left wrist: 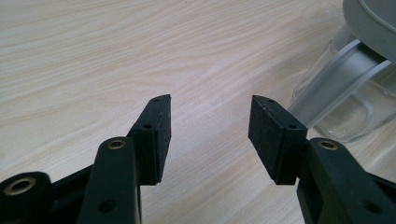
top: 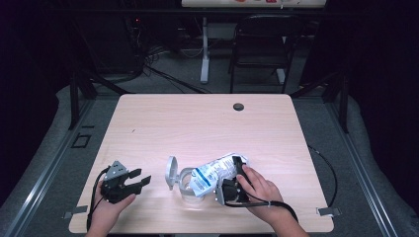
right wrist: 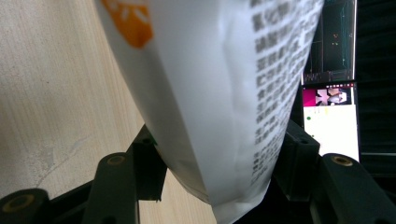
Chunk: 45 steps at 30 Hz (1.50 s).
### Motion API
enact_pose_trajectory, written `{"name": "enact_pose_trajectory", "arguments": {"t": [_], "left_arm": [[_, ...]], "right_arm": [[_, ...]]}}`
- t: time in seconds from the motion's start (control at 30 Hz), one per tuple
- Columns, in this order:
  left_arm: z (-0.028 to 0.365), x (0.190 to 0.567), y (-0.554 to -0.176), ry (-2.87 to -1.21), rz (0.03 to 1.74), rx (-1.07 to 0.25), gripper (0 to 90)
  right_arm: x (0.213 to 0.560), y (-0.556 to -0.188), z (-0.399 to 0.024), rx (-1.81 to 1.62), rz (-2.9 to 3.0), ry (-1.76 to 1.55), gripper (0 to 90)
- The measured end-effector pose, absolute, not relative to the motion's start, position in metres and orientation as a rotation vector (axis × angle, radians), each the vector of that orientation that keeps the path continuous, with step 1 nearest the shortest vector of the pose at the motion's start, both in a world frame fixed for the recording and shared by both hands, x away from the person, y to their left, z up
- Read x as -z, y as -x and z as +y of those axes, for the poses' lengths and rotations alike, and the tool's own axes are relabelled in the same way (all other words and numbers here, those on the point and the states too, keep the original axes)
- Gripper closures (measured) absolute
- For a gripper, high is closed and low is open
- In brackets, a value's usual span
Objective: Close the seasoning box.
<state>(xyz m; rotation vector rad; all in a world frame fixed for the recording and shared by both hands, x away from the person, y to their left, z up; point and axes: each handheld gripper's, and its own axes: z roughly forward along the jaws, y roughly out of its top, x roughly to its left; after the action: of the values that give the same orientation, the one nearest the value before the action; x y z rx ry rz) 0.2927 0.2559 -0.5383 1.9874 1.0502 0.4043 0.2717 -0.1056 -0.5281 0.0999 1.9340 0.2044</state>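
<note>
A white and blue printed bag lies tilted, its lower end over the mouth of a clear container whose grey lid stands flipped open to the left. My right gripper holds the bag's upper end. In the right gripper view the bag fills the gap, and both pads of that gripper press on it. My left gripper rests at the table's front left, apart from the container, open with nothing between its fingers. The container sits just right of those jaws.
The light wooden table has a small dark cable hole near its far edge. A black chair and a desk leg stand beyond it. A lit screen shows behind the bag.
</note>
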Motion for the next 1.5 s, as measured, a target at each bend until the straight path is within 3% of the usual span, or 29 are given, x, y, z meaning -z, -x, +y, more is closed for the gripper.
{"name": "enact_pose_trajectory", "arguments": {"t": [1.5], "left_arm": [[0.2567,0.5394,-0.2933,-1.980,1.052,-0.405,49.7]], "right_arm": [[0.5198,-0.2743,-0.0996,-0.137,1.885,0.039,45.4]]}}
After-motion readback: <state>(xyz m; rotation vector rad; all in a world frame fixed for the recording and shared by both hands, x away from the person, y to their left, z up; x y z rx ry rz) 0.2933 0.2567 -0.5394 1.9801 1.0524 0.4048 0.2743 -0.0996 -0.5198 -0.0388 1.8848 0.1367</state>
